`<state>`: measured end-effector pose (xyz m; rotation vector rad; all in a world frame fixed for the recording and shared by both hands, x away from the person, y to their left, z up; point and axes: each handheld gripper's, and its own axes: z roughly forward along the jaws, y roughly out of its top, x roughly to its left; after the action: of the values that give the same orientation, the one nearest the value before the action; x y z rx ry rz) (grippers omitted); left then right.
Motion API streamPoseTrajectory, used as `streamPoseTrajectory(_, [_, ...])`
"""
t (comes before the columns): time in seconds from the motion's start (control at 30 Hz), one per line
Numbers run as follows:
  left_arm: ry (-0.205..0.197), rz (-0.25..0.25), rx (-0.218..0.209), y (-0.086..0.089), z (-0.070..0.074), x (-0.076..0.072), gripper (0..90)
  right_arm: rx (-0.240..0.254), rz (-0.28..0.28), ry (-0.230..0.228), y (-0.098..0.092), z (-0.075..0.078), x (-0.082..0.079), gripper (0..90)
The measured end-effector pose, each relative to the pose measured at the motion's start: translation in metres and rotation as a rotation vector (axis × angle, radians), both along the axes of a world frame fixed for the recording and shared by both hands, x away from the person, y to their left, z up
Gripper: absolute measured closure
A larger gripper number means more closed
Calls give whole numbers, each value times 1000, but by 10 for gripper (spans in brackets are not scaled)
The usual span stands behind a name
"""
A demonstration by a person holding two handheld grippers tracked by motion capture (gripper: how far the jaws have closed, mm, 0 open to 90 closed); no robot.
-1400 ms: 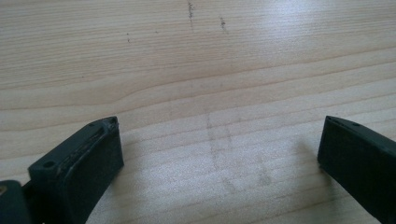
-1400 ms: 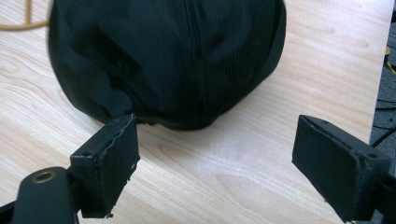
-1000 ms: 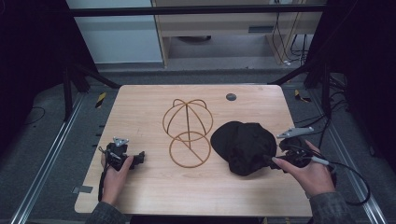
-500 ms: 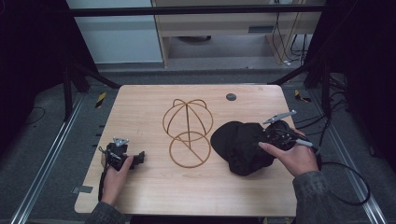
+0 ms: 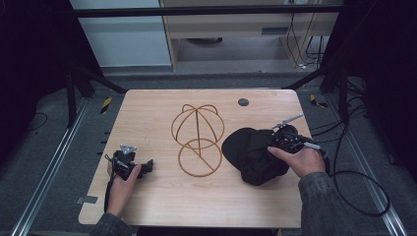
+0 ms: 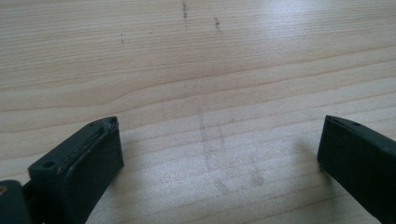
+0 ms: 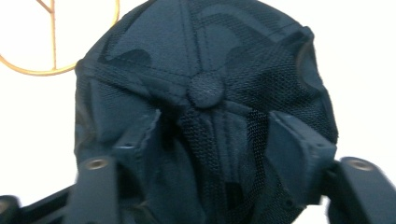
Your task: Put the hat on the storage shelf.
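Note:
A black cap lies on the right part of the wooden table. My right gripper has come onto it from the right. In the right gripper view its jaws have closed partway and pinch a raised fold of mesh crown just below the top button, so the right gripper is shut on the cap. A gold wire hat stand stands mid-table, left of the cap. Near the table's left front, my left gripper rests open, with bare wood between its jaws.
A small dark disc is set in the table at the back, right of centre. The right gripper's cable loops off the table's right edge. Part of the wire stand shows at the upper left of the right gripper view.
My right gripper moved left from beside the cap onto its crown and closed on the fabric. The left gripper and the wire stand stayed where they were.

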<state>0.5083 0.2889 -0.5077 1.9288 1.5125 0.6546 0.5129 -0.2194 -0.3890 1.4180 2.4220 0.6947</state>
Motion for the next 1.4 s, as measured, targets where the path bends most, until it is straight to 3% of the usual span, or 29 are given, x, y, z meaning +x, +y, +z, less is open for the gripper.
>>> streamPoseTrajectory(0.23, [0, -9, 1, -2, 0, 0, 0, 19, 29, 20, -2, -4, 3, 583])
streamPoseTrajectory(0.27, [0, -10, 0, -2, 0, 0, 0, 25, 34, 18, -3, -4, 3, 655])
streamPoseTrajectory(0.33, [0, -10, 0, -2, 0, 0, 0, 28, 34, 19, -3, -5, 3, 675])
streamPoseTrajectory(0.37, [0, -10, 0, -2, 0, 0, 0, 36, 48, 18, -5, -6, 3, 734])
streamPoseTrajectory(0.57, [0, -12, 0, -2, 0, 0, 0, 62, 48, 9, -8, -4, 5, 833])
streamPoseTrajectory(0.9, [1, -13, 1, -2, 0, 0, 0, 70, 69, 8, -5, 9, 8, 867])
streamPoseTrajectory(1.2, [1, -14, 0, -3, 0, 0, 0, 48, 76, 6, -5, 35, 8, 872])
streamPoseTrajectory(1.4, [1, -14, 0, -3, 0, 0, 0, 62, 84, -16, -6, 48, 3, 872])
